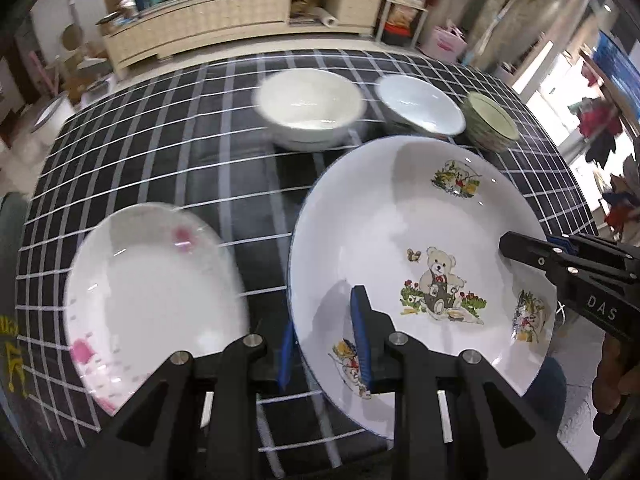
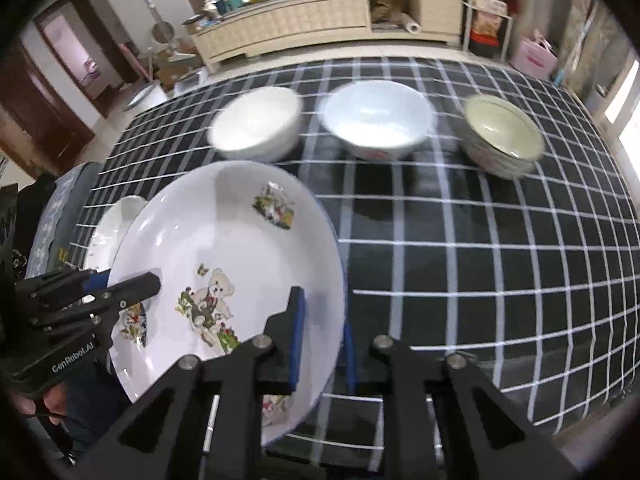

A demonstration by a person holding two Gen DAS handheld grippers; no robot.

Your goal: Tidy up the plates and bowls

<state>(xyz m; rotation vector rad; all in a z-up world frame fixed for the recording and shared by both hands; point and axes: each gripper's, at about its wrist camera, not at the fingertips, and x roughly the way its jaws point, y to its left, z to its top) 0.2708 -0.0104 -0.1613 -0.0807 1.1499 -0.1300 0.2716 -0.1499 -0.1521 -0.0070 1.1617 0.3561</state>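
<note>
Checked cloth covers the bench; the bear plate is gripped at opposite rims by the left tool and right tool, the pink-flowered plate lying just left of the left tool.

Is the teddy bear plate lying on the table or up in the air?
Up in the air. Both grippers clamp the teddy bear plate's rim, left gripper and right gripper, and it hangs tilted over the checked tablecloth.
</note>
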